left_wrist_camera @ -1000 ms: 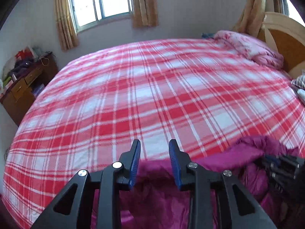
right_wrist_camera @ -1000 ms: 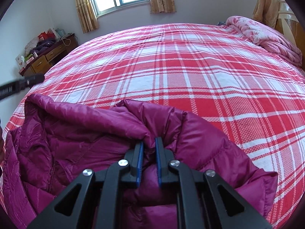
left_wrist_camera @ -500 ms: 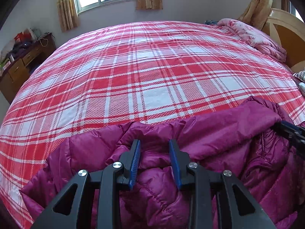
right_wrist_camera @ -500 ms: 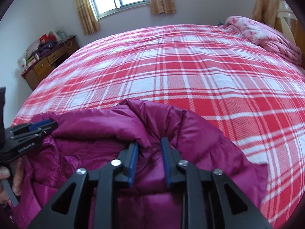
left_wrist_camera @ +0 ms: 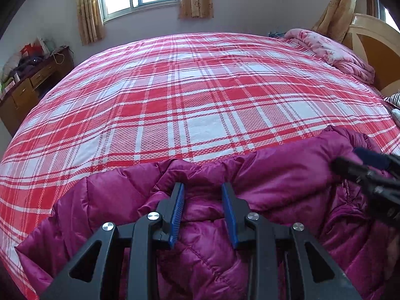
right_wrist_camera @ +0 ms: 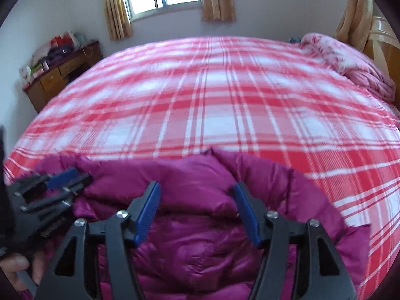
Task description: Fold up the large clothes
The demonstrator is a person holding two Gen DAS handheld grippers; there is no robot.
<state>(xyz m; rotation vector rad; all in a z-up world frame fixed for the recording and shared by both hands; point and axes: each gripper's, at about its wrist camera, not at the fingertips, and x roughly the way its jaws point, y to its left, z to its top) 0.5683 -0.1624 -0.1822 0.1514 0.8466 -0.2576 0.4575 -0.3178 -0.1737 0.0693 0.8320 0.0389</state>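
Note:
A magenta quilted down jacket (left_wrist_camera: 287,175) lies crumpled on the near edge of the bed. My left gripper (left_wrist_camera: 203,197) is shut on a thick fold of its upper edge, and the fabric bulges between the blue pads. In the right wrist view the same jacket (right_wrist_camera: 195,250) spreads under my right gripper (right_wrist_camera: 197,195). Its jaws are opening wide and the pads stand clear of the cloth on both sides. Each gripper shows in the other's view: the right gripper (left_wrist_camera: 370,175) at the right edge, the left gripper (right_wrist_camera: 50,185) at the left with a hand (right_wrist_camera: 15,267) below it.
A red and white plaid cover (left_wrist_camera: 200,100) stretches flat over the bed beyond the jacket. A rolled pink quilt (left_wrist_camera: 332,52) lies by the wooden headboard (left_wrist_camera: 375,50) at the far right. A cluttered wooden desk (left_wrist_camera: 27,85) stands at the far left under the window.
My left gripper sank with the jacket, which now rests on the bed. My right gripper let go of the fold it pinched, spread its jaws wide and shifted sideways.

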